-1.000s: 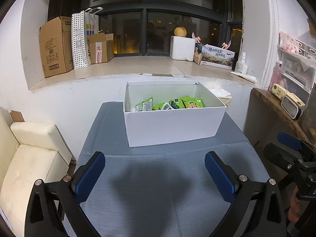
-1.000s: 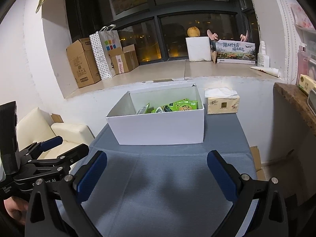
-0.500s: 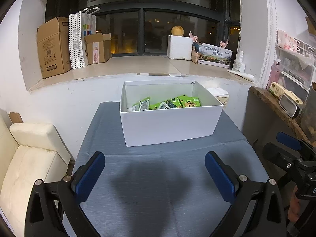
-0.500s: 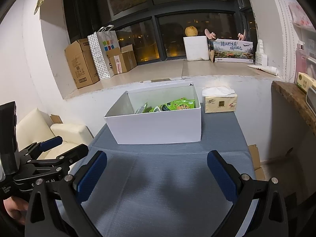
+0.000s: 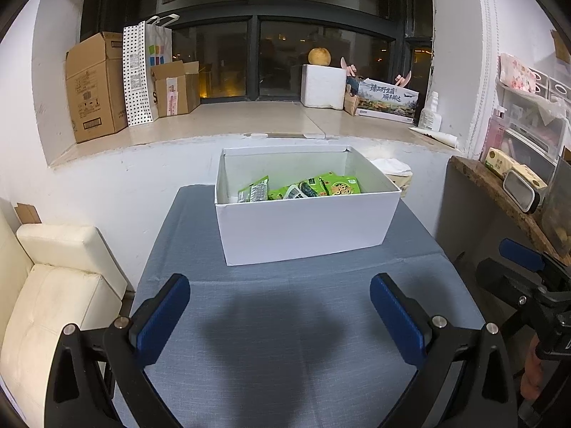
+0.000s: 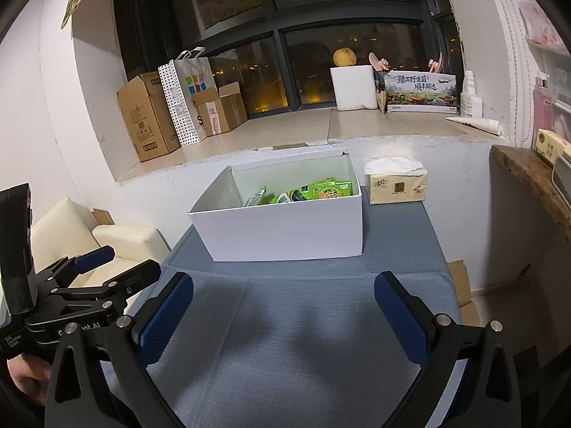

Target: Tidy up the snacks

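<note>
I see the white box (image 5: 303, 228) standing on the grey-blue tablecloth (image 5: 285, 339), its top open. Inside it lie green snack packets (image 5: 321, 189), heaped toward the box's far right corner. A tissue pack (image 6: 396, 185) sits just beside the box's right wall. My left gripper (image 5: 278, 314) hovers in front of the box, fingers spread wide and empty. My right gripper (image 6: 282, 314) does likewise, jaws apart, holding nothing.
</note>
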`<state>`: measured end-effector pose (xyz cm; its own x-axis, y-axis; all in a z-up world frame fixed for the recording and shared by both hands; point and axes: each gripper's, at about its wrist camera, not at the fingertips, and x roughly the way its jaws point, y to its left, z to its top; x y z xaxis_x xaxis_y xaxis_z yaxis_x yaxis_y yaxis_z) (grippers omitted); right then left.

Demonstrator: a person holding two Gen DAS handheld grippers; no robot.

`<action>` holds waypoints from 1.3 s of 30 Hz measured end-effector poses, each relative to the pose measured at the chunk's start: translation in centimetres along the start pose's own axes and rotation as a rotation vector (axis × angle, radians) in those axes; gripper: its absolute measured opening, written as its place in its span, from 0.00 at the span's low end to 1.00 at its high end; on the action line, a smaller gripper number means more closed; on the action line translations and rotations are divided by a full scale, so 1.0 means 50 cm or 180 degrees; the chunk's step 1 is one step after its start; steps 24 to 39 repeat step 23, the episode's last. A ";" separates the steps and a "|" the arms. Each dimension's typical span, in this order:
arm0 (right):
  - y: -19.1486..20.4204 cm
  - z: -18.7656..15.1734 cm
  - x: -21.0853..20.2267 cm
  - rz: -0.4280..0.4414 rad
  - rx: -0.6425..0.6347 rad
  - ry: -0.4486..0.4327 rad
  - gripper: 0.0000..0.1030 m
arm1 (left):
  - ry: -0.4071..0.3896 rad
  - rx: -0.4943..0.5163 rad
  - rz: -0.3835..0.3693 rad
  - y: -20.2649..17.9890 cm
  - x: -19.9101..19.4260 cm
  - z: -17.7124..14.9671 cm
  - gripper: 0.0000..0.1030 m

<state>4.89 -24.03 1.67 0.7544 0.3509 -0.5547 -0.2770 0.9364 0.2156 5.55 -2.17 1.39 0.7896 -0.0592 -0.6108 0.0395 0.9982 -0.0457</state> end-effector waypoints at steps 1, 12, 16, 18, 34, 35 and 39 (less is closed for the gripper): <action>0.000 0.000 0.000 0.0003 -0.0004 0.0000 1.00 | 0.0000 -0.0005 0.0001 0.001 0.000 0.000 1.00; 0.005 0.000 0.000 0.0030 -0.0034 -0.0006 1.00 | -0.0003 -0.0010 0.0014 0.000 -0.004 -0.001 1.00; 0.004 0.000 0.000 0.0031 -0.0035 -0.0006 1.00 | -0.0012 -0.0018 0.0022 0.000 -0.005 -0.001 1.00; 0.004 0.000 0.001 0.0034 -0.0034 -0.0007 1.00 | -0.0021 -0.0017 0.0019 0.000 -0.006 0.000 1.00; 0.005 0.002 0.001 0.0046 -0.0048 -0.0007 1.00 | -0.0030 -0.0036 -0.0007 0.003 -0.008 0.000 1.00; 0.005 0.002 0.001 0.0046 -0.0048 -0.0007 1.00 | -0.0030 -0.0036 -0.0007 0.003 -0.008 0.000 1.00; 0.005 0.002 0.001 0.0046 -0.0048 -0.0007 1.00 | -0.0030 -0.0036 -0.0007 0.003 -0.008 0.000 1.00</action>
